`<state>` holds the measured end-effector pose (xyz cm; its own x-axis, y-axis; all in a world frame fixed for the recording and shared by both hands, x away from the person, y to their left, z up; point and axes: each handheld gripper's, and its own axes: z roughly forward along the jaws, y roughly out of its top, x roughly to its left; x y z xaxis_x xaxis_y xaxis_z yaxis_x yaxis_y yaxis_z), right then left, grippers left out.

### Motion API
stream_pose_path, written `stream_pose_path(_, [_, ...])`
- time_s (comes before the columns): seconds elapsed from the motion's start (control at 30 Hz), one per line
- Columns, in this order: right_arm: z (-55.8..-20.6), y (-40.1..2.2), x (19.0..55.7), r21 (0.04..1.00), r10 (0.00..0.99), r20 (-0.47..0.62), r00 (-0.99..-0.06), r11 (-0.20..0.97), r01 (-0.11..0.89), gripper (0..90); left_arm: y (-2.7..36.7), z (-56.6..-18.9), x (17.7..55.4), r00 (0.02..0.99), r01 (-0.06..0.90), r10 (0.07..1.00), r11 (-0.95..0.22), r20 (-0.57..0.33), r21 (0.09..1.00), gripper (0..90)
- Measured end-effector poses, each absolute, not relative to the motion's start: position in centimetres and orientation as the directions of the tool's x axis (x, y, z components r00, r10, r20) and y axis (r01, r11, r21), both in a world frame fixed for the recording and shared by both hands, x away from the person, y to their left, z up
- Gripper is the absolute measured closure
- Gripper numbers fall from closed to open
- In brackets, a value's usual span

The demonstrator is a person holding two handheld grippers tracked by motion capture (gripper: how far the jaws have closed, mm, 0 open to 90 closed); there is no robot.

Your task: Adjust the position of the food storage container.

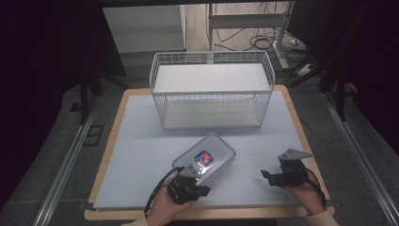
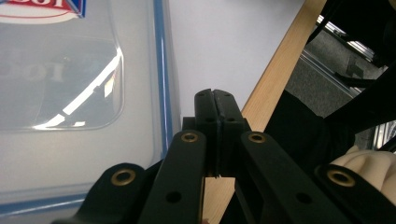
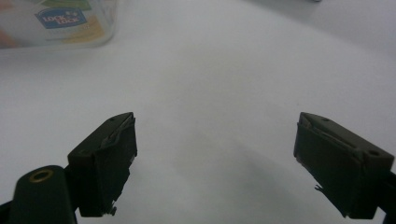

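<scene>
The left gripper [image 1: 205,190] is held low at the near edge of the table [image 1: 110,141], and its two black jaws are pressed fully together with nothing between them, as is seen clearly in the left gripper view [image 2: 215,108]. Just beside it, on its far side, a clear plastic container [image 1: 205,157] with a blue-rimmed lid is lying flat on the white mat [image 1: 141,155], turned at an angle; in the left gripper view the blue rim [image 2: 161,84] is passing close to the closed jaws, but it cannot be told surely whether the gripper is touching the container. A red and blue label [image 1: 204,157] is seen on the lid. The right gripper [image 1: 266,176] is held at the near right part of the mat, well apart from the container, and its jaws are spread wide with only bare white mat between them, as is shown in the right gripper view [image 3: 215,154]. In that view a corner of the container [image 3: 60,23] is seen far at the upper left. Behind the container, at the far side of the table, a white wire basket [image 1: 211,89] is standing upright. Beyond the table some cables [image 1: 254,42] are lying on the floor.
</scene>
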<state>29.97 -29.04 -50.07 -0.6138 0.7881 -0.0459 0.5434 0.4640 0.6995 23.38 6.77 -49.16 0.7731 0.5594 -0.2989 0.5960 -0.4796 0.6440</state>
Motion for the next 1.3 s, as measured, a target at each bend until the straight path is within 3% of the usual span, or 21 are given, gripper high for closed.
stream_pose_path(0.4, [-50.1,-29.0,30.0,0.698,0.788,-0.047,-0.614,0.465,0.544,13.4,8.6,-50.0,23.7,0.747,0.620,0.605,-0.488,-0.274,0.614,90.0])
stream_pose_path(0.53, [-50.1,-29.0,30.0,0.699,0.788,-0.046,-0.614,0.465,0.544,13.4,9.7,-50.2,24.1,0.735,0.644,0.592,-0.459,-0.329,0.612,90.0])
stream_pose_path(1.3, [-50.1,-28.9,30.0,0.697,0.785,-0.044,-0.618,0.467,0.544,13.4,12.6,-50.4,26.9,0.671,0.685,0.670,-0.396,-0.317,0.611,90.0])
